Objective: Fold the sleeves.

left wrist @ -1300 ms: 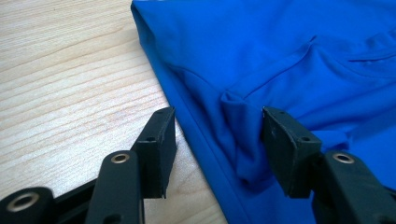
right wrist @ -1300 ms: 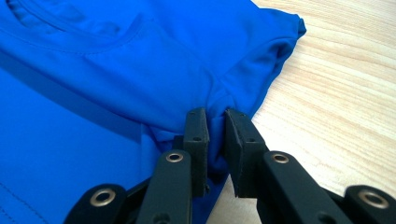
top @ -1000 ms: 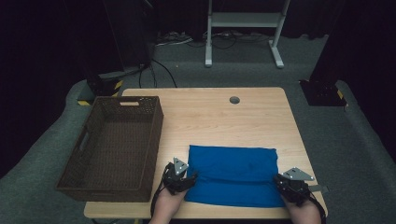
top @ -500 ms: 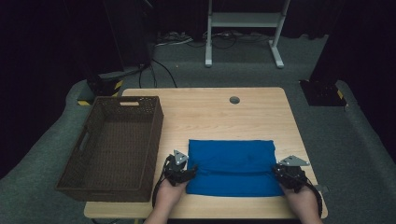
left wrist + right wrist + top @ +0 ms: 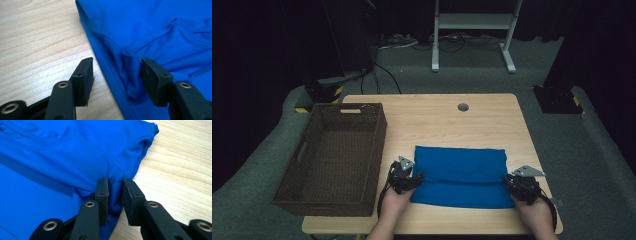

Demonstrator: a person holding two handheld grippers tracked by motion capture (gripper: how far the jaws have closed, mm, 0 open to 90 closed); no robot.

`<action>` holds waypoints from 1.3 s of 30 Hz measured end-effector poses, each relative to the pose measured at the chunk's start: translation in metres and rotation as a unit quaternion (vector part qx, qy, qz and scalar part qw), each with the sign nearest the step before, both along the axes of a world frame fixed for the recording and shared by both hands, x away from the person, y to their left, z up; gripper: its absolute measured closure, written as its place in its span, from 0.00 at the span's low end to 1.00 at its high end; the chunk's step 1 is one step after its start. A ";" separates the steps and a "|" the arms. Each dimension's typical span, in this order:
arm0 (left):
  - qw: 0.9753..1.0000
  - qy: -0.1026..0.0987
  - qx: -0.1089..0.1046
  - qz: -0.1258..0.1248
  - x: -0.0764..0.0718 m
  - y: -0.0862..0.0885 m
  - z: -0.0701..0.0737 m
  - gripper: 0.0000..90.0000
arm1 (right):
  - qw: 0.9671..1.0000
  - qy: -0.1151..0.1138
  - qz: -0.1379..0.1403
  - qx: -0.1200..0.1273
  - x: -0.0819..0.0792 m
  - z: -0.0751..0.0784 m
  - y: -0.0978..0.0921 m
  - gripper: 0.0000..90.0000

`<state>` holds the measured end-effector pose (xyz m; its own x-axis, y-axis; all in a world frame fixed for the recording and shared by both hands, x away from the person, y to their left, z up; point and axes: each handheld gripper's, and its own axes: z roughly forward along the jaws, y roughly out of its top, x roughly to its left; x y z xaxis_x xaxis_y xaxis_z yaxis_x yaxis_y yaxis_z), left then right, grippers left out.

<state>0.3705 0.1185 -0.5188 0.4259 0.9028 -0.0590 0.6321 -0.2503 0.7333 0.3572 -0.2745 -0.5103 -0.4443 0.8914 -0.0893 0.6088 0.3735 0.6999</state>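
Light wood surface (image 5: 437, 125), round grommet hole (image 5: 463, 107) near the far edge. Blue cloth (image 5: 459, 176) lies folded flat at the near edge, right of centre. Left claw (image 5: 116, 75) spread, jaws straddling the cloth's left hem fold. Right claw (image 5: 115, 195) pinching the cloth's right edge. Brown wicker basket (image 5: 312, 150) on the surface's left side. Room dark: grey carpet, floor cables (image 5: 384, 75), white stand base (image 5: 472, 35) behind.
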 end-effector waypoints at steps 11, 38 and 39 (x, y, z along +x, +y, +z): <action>0.999 -0.014 -0.023 -0.029 -0.002 -0.008 0.027 0.41 | 1.000 -0.016 -0.006 0.014 0.000 0.010 0.000 0.69; 0.997 0.015 0.027 -0.072 0.032 -0.074 0.014 0.64 | 0.998 0.012 0.046 0.033 0.038 0.019 0.053 0.75; 0.997 0.015 0.027 -0.072 0.032 -0.074 0.012 0.65 | 0.998 0.016 0.045 0.033 0.040 0.018 0.055 0.75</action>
